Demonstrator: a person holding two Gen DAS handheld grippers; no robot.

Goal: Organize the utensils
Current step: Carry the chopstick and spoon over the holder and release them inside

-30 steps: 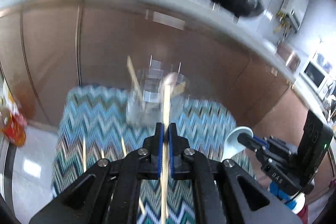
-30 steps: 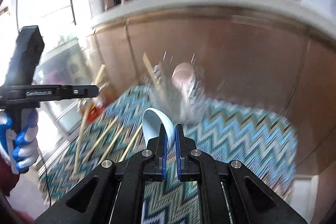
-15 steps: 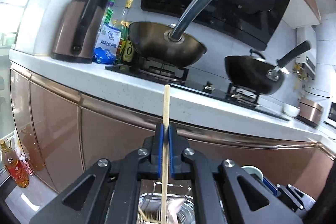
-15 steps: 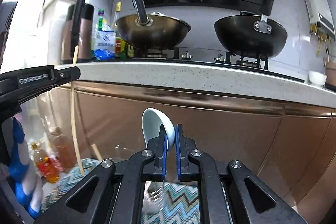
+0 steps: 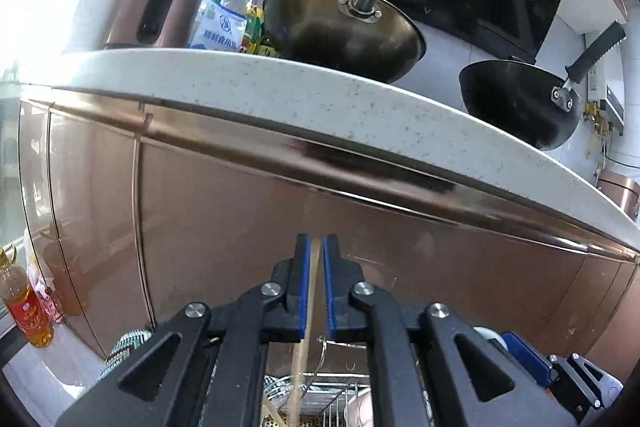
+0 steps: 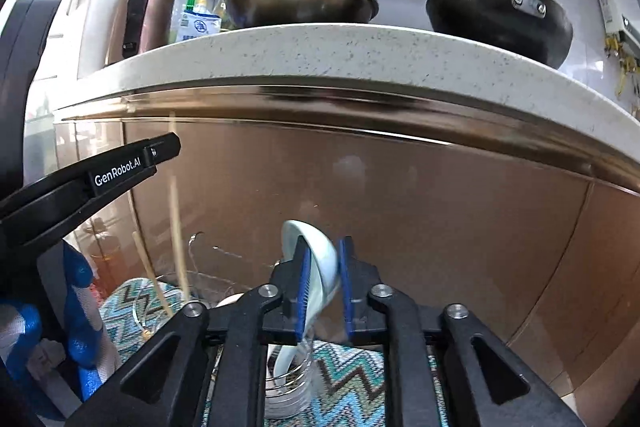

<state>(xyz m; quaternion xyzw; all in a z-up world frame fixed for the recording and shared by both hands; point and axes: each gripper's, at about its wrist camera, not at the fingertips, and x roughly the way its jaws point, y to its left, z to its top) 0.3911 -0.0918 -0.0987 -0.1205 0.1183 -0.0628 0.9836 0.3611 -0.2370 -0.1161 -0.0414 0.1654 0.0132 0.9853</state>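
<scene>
chopstick [image 5: 311, 291]: pale wood, held upright, lower end in the rack
spoon [image 6: 316, 259]: pale-blue ceramic, tilted, handle down into the rack

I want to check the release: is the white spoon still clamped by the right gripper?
No. The right gripper is opening; the white spoon leans tilted between parted pads.

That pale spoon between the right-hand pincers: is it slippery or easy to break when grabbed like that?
Probably both. The spoon looks glazed and glossy, so it likely slides easily; it already sits tilted between the right gripper's opening jaws. It looks like ceramic, so it would be stiff and could chip if dropped. Its handle points down into the wire holder, which may catch it.
</scene>
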